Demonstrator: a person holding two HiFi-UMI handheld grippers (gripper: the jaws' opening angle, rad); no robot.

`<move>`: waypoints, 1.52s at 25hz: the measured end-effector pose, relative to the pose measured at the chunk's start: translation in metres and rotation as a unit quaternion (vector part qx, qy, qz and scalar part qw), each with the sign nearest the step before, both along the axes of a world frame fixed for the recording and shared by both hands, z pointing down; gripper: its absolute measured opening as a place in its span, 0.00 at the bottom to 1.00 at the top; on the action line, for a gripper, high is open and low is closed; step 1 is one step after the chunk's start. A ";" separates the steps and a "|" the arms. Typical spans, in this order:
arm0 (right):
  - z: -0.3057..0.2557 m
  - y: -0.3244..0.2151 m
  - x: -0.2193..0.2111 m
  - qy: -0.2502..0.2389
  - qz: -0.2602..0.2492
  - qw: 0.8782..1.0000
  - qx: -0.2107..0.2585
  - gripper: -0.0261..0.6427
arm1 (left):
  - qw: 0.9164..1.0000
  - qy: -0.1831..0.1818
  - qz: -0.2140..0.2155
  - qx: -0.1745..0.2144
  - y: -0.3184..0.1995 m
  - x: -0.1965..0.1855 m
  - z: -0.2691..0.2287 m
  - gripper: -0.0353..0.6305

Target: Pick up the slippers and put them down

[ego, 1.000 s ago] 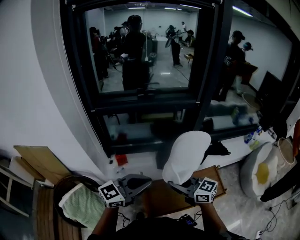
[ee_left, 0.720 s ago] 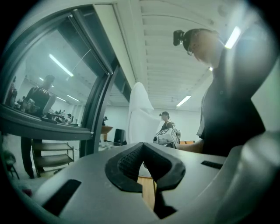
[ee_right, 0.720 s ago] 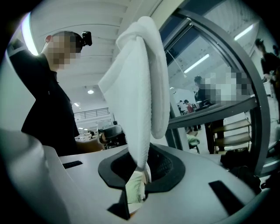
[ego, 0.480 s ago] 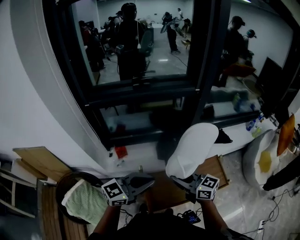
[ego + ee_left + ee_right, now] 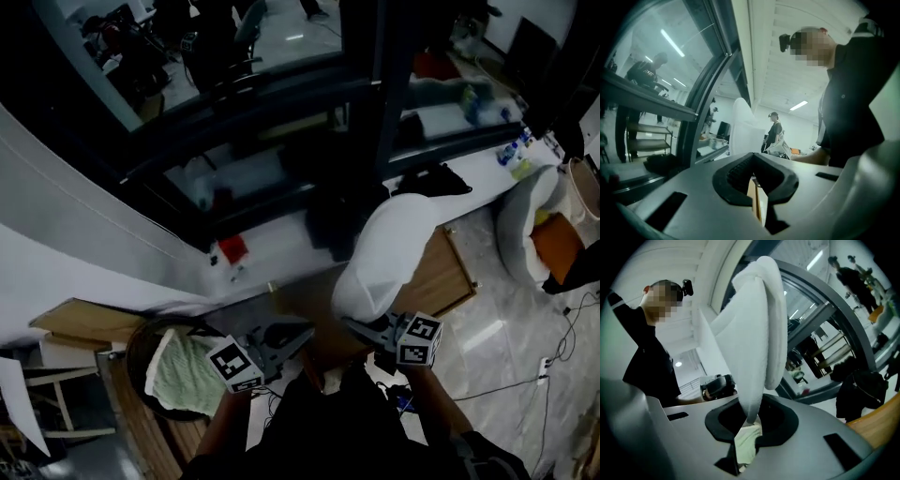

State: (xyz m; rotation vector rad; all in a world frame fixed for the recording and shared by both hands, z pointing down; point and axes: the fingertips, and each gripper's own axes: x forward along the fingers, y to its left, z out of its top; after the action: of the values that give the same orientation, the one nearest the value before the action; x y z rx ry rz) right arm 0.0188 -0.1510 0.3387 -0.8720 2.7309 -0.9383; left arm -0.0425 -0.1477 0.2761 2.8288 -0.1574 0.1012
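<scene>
A white slipper (image 5: pixel 394 248) stands up from my right gripper (image 5: pixel 364 328), which is shut on its lower edge. In the right gripper view the slipper (image 5: pixel 757 329) rises from between the black pads of the right gripper (image 5: pixel 749 420) and curls over at the top. My left gripper (image 5: pixel 300 331) hangs beside it to the left, jaws together with nothing in them. In the left gripper view the left gripper (image 5: pixel 752 157) has its tips meeting, and the slipper (image 5: pixel 743 124) shows pale beyond them. Both grippers hang above a wooden board (image 5: pixel 450 277) on the floor.
A dark round basket (image 5: pixel 141 342) with a green towel (image 5: pixel 187 375) sits at lower left. A window ledge (image 5: pixel 281 239) carries a red item (image 5: pixel 231 248) and black cloth (image 5: pixel 431 180). A white beanbag (image 5: pixel 525 220) with an orange cushion (image 5: pixel 559 246) lies right. Cables (image 5: pixel 506 380) run over the floor.
Both grippers have sunk toward the floor and rolled a little. The head view has tipped downward, so the window slid up the picture. The slipper stays held in the right gripper.
</scene>
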 end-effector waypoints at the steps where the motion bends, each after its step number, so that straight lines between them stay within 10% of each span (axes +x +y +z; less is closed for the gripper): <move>1: 0.008 -0.002 0.002 -0.004 0.005 1.000 -0.007 0.14 | 1.000 -0.003 0.001 -0.003 -0.004 0.002 0.006 0.07; 9: 0.091 -0.002 0.003 -0.075 0.068 0.992 -0.077 0.14 | 0.998 -0.028 0.032 -0.050 -0.017 0.015 0.063 0.07; 20: 0.224 0.011 0.020 -0.241 0.168 0.932 -0.213 0.14 | 0.993 -0.034 0.085 -0.078 0.005 0.054 0.103 0.07; 38: 0.323 0.025 0.028 -0.246 0.237 0.877 -0.339 0.14 | 0.985 -0.077 0.128 -0.084 0.030 0.079 0.164 0.07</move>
State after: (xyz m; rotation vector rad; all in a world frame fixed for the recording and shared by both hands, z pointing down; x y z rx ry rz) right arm 0.0473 -0.1257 0.6616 -1.1200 1.6409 -1.7250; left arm 0.0361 -0.1177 0.4401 2.6564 0.1762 0.3709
